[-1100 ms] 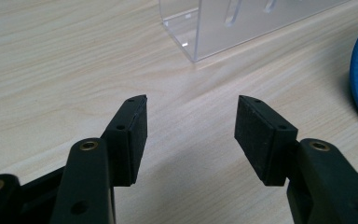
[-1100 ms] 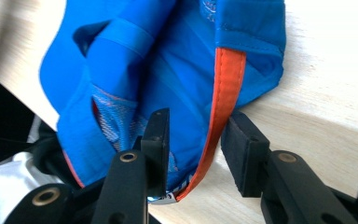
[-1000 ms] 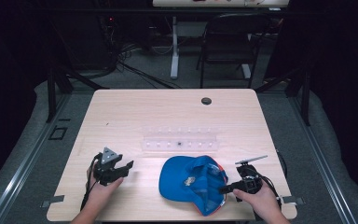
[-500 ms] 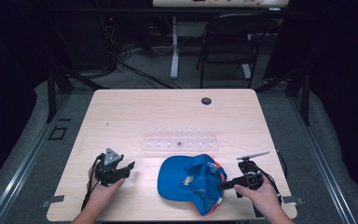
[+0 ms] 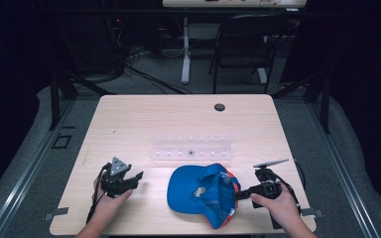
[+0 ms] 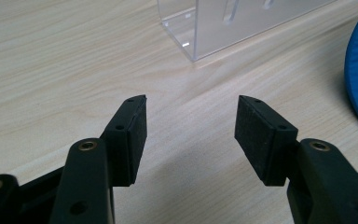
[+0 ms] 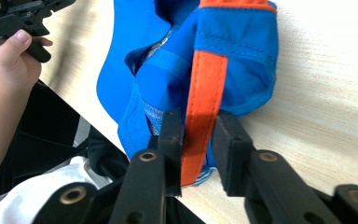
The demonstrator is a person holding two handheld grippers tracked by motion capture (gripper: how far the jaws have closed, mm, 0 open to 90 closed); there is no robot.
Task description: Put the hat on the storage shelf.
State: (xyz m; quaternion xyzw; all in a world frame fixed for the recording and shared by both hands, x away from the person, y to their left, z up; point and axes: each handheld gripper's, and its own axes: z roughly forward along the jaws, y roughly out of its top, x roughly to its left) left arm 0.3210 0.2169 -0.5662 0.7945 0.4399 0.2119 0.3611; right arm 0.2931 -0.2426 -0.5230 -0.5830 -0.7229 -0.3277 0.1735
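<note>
The blue fabric cap (image 5: 201,192) is gripped at its orange strap (image 7: 204,107) by the right gripper (image 7: 198,144); the left gripper (image 6: 191,135) is held wide open, empty, above the pale wooden desk (image 5: 129,124).

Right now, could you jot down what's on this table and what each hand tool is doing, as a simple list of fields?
Surface: light wooden table
Main item: blue fabric cap with orange strap, lying at the near right, inside facing up
Right gripper: jaws closed on the cap's orange strap at its rear edge
Left gripper: jaws wide apart, holding nothing, resting low over the table at the near left
Other items: clear plastic rack at the table's middle; small dark round hole near the far edge
</note>
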